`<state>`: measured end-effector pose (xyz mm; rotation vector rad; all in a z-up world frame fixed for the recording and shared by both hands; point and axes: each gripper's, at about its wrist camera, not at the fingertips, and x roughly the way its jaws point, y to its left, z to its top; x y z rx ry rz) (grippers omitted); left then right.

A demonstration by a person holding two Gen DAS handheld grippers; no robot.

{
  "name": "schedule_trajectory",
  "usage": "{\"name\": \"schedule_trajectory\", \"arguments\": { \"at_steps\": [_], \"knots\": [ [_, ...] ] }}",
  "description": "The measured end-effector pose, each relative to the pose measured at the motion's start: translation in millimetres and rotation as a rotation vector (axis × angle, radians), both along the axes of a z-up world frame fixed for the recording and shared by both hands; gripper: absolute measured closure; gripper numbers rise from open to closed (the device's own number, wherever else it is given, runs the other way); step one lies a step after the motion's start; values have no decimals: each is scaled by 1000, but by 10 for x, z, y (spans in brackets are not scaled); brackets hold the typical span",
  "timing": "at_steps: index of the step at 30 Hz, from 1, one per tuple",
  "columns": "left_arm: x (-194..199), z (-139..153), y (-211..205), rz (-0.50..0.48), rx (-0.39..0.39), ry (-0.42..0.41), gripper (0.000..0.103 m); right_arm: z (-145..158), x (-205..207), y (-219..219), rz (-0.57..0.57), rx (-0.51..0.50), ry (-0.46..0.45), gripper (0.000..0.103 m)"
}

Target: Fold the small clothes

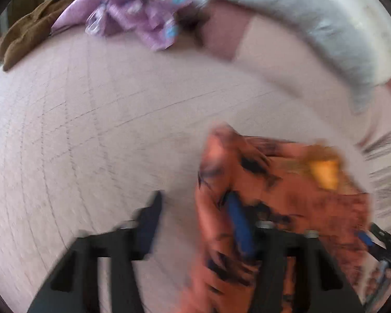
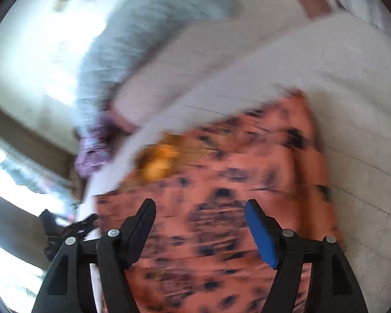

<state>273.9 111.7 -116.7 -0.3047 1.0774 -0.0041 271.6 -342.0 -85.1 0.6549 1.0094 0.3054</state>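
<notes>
An orange garment with dark prints and a yellow patch (image 1: 286, 195) lies rumpled on the pale bedsheet (image 1: 91, 130). My left gripper (image 1: 195, 206) is open; the cloth drapes over its right finger (image 1: 239, 224), the left finger (image 1: 150, 224) is bare. In the right wrist view the same garment (image 2: 234, 169) spreads flatter under my right gripper (image 2: 199, 208), which is open with nothing between its fingers. Both views are motion-blurred.
A lilac patterned garment (image 1: 143, 18) and a brown cloth (image 1: 31, 28) lie at the far edge of the bed. A grey blanket (image 1: 312, 26) runs along the back right. The other gripper (image 1: 383, 245) shows at the right edge.
</notes>
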Motion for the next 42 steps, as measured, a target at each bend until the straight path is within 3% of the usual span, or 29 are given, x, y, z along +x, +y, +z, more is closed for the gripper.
{"name": "schedule_trajectory", "arguments": {
  "at_steps": [1, 2, 4, 7, 9, 11, 13, 15, 18, 20, 21, 23, 25, 28, 31, 36, 42],
  "knots": [
    [37, 3, 41, 13, -4, -20, 73, -171, 49, -81, -28, -4, 53, 35],
    [78, 25, 66, 32, 26, -25, 85, -223, 6, -134, -31, 23, 50, 36],
    [126, 31, 91, 44, 56, -28, 90, -146, -38, -145, -17, 31, 29, 34],
    [73, 26, 149, 65, -11, -28, 90, 58, -109, -89, 27, 45, -42, 33],
    [-75, 123, 116, 67, -62, -85, 86, 57, -114, -85, 46, 70, -66, 24],
    [-188, 234, 22, 51, -77, -147, 60, -171, -36, -137, 7, 34, 17, 27],
    [-197, 286, -98, -4, -66, -194, 48, -147, -46, -185, -23, 82, 4, 26],
    [-55, 201, -222, -42, -24, -170, 48, 43, -56, -155, 0, 109, -45, 26],
    [178, -133, -143, 25, -25, -42, 51, 144, 50, -107, 26, 131, -89, 26],
    [207, -105, -179, 13, 28, -78, 50, -18, 230, -157, -19, 64, -51, 27],
    [220, -81, -230, -5, 70, -66, 50, -191, 321, -233, -54, 75, -11, 28],
    [187, -14, -211, 28, 99, -66, 50, -209, 282, -324, -100, 143, -36, 28],
    [82, 93, -110, 58, 66, -81, 51, -129, 199, -267, -99, 109, -41, 28],
    [-255, 326, -38, 56, 39, -134, 50, 33, -145, -241, -71, 105, -65, 28],
    [-743, 534, -88, 36, 88, -171, 35, 111, -688, -180, -36, 95, -91, 27],
    [-1432, 821, -241, 49, 156, -190, 30, 44, -1636, -35, 9, 54, -59, 27],
    [-2048, 1073, -522, 35, 171, -215, 24, 91, -2379, 280, 73, -35, -52, 27]
  ]
}}
